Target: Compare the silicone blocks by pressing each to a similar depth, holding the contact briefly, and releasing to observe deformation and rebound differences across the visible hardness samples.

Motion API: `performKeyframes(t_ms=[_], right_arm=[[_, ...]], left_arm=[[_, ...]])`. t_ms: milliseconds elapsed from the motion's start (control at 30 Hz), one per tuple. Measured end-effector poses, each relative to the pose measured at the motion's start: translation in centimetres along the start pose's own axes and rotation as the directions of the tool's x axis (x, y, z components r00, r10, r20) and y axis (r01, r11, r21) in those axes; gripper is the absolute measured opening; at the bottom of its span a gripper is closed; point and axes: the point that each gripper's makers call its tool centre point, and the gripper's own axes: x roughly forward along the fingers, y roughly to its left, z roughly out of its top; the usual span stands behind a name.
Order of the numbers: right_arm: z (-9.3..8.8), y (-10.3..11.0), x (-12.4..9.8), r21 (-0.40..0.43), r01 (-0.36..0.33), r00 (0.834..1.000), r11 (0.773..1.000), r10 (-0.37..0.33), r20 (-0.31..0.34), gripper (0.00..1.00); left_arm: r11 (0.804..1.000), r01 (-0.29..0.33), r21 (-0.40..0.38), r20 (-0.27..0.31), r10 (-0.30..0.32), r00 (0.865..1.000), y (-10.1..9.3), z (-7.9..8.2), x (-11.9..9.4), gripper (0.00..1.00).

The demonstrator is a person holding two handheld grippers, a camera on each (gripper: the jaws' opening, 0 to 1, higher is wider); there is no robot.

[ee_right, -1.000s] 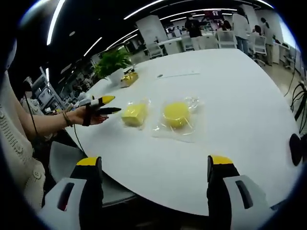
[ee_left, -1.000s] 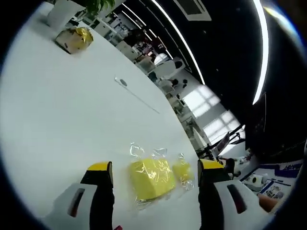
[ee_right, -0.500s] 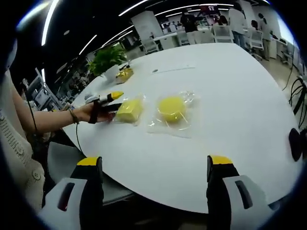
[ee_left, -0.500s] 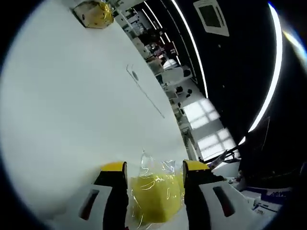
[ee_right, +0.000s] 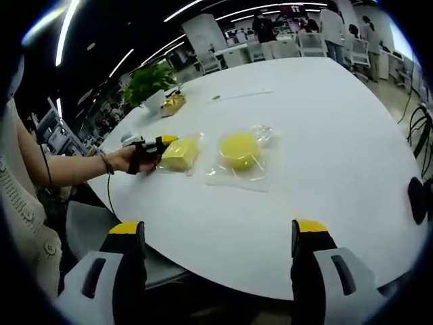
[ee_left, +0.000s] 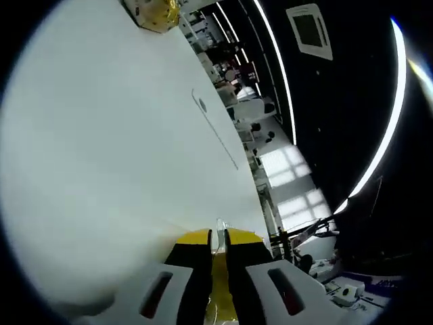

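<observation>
A: Left gripper view, entry: left gripper jaws, well apart a second ago, now stand nearly together, with only a thin yellow strip of the bagged square block between them. I read that as the squeeze at depth on the first sample; hold comes next, then release.

B: Confirmed from the right gripper view. The left gripper pinches the near end of the square block, which lies on the white counter. The round block sits in its own bag just beside it, untouched.

A: Pose?

B: The person's forearm reaches in low over the counter edge, hand wrapped around the handle. The right gripper is held back off the counter edge, jaws wide apart, holding nothing.
</observation>
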Motion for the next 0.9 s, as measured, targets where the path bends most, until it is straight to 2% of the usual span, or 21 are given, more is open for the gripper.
performKeyframes(t_ms=[67,167,267,433,633,900], right_arm=[[0.0,0.0,0.0,-0.001,0.000,1.000,1.000,0.000,-0.001,0.83],[0.0,0.0,0.1,0.001,-0.001,1.000,1.000,0.001,0.001,0.83],[0.1,0.1,0.2,-0.001,-0.004,1.000,1.000,0.004,-0.001,0.82],[0.4,0.4,0.4,-0.007,-0.014,1.000,1.000,0.014,0.005,0.82],[0.9,0.6,0.5,-0.016,-0.025,0.999,1.000,0.025,0.025,0.82],[1.2,1.2,0.5,-0.027,-0.042,0.998,0.999,0.043,0.048,0.82]], left_arm=[[0.998,0.000,0.070,-0.018,0.001,1.000,-0.2,-0.2,0.0,0.01],[0.995,-0.004,0.103,-0.014,0.005,1.000,-0.5,0.0,0.0,0.00],[0.985,-0.016,0.170,-0.005,0.017,1.000,-0.8,0.3,0.1,0.00],[0.974,-0.041,0.221,0.014,0.039,0.999,-1.4,1.3,0.0,0.00],[0.958,-0.050,0.284,0.010,0.049,0.999,-2.5,1.6,-0.3,0.00],[0.939,-0.006,0.344,-0.004,0.008,1.000,-5.4,1.7,-0.6,0.00]])
